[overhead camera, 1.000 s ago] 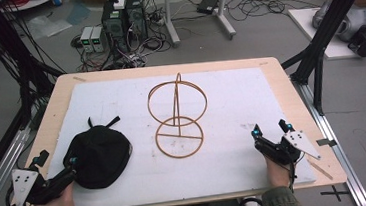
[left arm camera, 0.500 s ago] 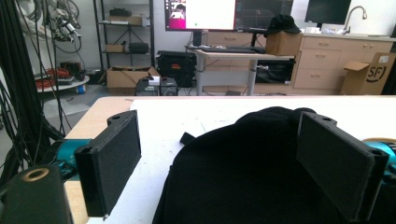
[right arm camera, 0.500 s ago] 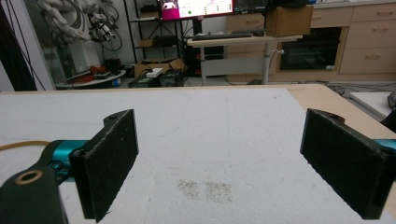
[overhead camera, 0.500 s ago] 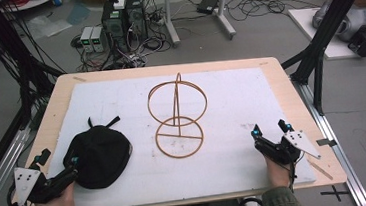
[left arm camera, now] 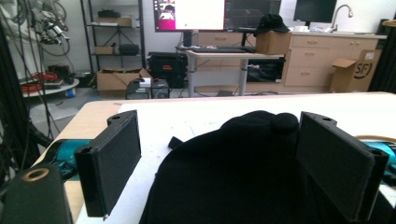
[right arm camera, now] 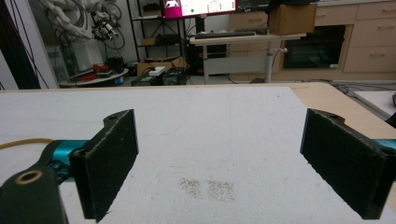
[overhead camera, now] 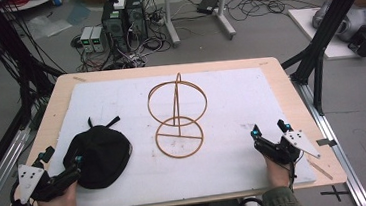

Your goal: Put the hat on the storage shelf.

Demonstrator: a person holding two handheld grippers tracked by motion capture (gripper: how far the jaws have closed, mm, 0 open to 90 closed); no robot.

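Observation:
A black cap (overhead camera: 100,155) lies on the white mat at the front left. My left gripper (overhead camera: 64,155) is at its left edge, open. In the left gripper view the cap (left arm camera: 243,172) bulges up between the two spread jaws of this gripper (left arm camera: 222,140), and I cannot tell whether they touch it. An orange wire stand (overhead camera: 178,118), two rings joined by an arched post, is upright in the middle. My right gripper (overhead camera: 267,128) rests at the front right, open, with bare mat between its jaws (right arm camera: 224,121).
The white mat (overhead camera: 241,98) covers most of the wooden table (overhead camera: 299,108). A curve of the stand's lower ring (right arm camera: 18,142) shows at the left edge of the right gripper view. Computers, cables and black frame legs stand beyond the table.
My left gripper has edged slightly forward and right toward the cap. The right gripper, cap and stand have not moved.

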